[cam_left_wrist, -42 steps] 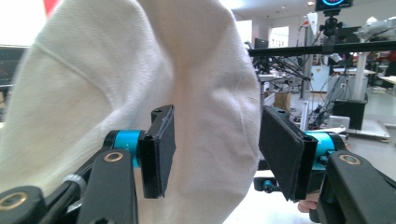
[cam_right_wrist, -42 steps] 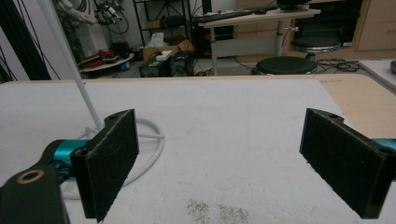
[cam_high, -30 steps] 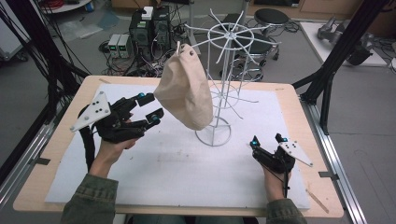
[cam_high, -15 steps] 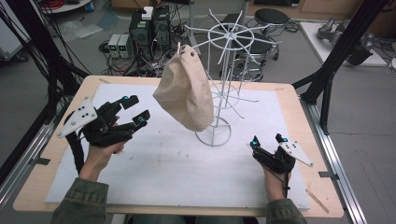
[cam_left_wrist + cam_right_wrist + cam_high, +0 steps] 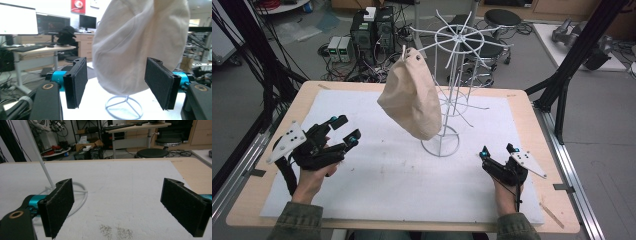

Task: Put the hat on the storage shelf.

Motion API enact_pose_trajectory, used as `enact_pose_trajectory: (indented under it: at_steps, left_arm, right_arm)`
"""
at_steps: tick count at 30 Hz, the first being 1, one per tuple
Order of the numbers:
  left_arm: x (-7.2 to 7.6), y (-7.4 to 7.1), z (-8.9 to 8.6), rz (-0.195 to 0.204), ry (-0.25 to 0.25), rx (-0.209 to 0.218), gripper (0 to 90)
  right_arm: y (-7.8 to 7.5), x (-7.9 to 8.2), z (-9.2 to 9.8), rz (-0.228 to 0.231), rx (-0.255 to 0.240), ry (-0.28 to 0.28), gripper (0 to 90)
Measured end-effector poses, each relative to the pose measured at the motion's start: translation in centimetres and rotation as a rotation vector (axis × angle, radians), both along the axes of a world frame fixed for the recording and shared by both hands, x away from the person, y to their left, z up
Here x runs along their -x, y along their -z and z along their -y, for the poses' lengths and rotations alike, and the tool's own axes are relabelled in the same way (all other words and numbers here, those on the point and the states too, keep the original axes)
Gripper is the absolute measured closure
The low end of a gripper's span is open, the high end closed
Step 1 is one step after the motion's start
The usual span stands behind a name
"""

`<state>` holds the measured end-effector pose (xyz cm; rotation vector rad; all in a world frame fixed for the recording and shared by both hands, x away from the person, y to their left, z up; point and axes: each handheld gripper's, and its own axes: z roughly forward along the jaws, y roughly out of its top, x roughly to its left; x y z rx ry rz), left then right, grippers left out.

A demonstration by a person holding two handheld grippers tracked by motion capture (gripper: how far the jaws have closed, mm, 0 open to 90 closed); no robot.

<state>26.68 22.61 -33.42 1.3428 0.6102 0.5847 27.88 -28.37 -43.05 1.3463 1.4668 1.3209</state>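
Work surface: a light wooden table [image 5: 257,200] covered by a white foam mat [image 5: 382,180]. Beyond the far edge, grey floor carries computer cases, cabling and a round black stool [image 5: 503,17]; black frame struts stand at both sides.

A white wire display rack with a ring base [image 5: 440,142] stands on the mat near its centre. A beige fabric cap [image 5: 412,100] hangs from one of the rack's upper prongs, clear of the mat.

The left gripper [image 5: 343,135] is released: its jaws have just been opening and stand wide with nothing between the pads. In the left gripper view the cap [image 5: 140,45] hangs beyond the gap, apart from both pads. The left hand [image 5: 312,175] holds the tool low over the mat, aimed toward the rack.

The right gripper [image 5: 498,151] is likewise spread and empty. It sits low at the mat, near the rack base on its right, jaws pointing away from the person.
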Motion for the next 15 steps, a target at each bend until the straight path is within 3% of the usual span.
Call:
enact_pose_trajectory:
  at_steps: [15]
  left_arm:
    - [1.4, 3.7, -3.4, -0.041, -0.224, 0.025, 34.6]
  right_arm:
    - [0.0, 0.2, -0.1, -0.002, 0.004, 0.007, 10.8]
